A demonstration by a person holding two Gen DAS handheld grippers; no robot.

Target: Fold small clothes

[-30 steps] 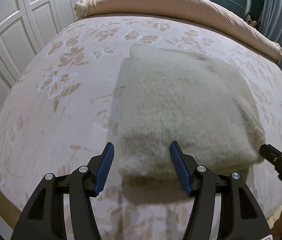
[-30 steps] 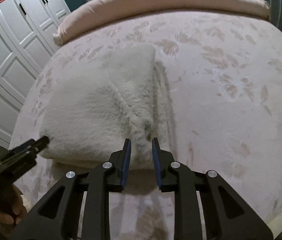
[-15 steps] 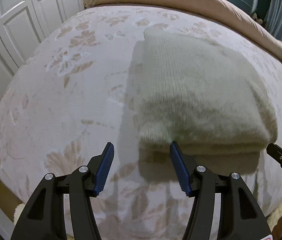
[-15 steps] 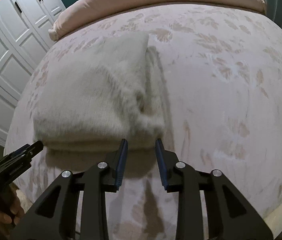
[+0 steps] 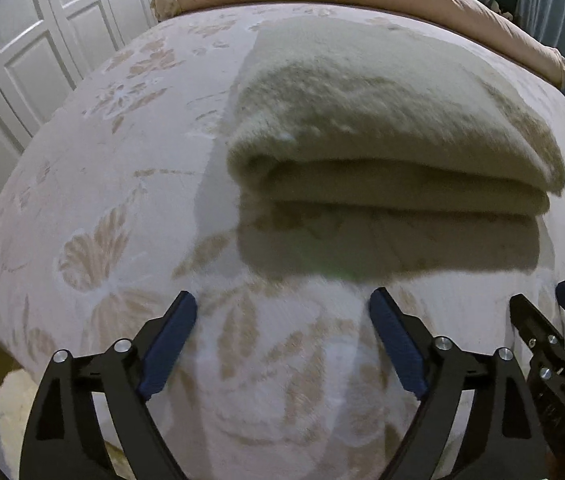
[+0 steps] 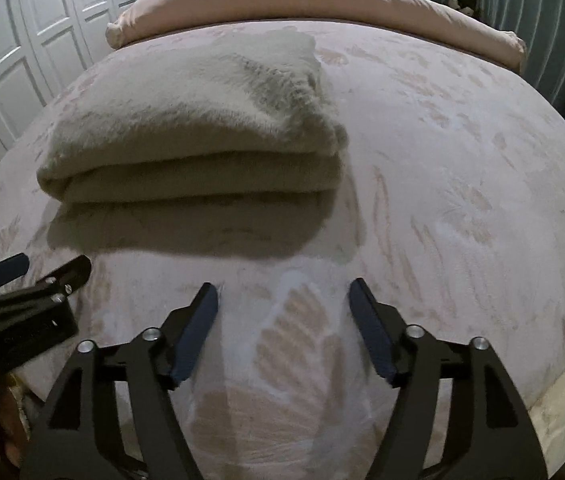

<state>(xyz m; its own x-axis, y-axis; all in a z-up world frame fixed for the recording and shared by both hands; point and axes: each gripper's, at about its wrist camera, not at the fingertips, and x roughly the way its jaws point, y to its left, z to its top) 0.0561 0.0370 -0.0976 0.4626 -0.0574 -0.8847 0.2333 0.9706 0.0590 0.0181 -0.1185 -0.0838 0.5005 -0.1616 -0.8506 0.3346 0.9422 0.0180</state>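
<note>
Folded garment [image 5: 382, 112]: fuzzy, matt cream knit cloth. Bedspread [image 5: 94, 184]: soft, matt cloth, leaf print. Gripper fingers [image 6: 196, 330]: matt black plastic, ribbed blue pads, shiny metal screws.

A folded cream fleece garment [image 6: 194, 128] is seen lying on the floral bedspread [image 6: 462, 184], its stacked edges facing the camera. The right claw [image 6: 282, 300] is held just short of it, jaws opening with only bedspread between them. The left claw [image 6: 38, 270] is glimpsed at the left edge. A pink duvet [image 6: 302, 0] is rolled behind.

A home bedroom: floral-covered bed [image 5: 94, 208], pink duvet [image 6: 322, 4], white panelled wardrobe doors [image 5: 42, 40].
</note>
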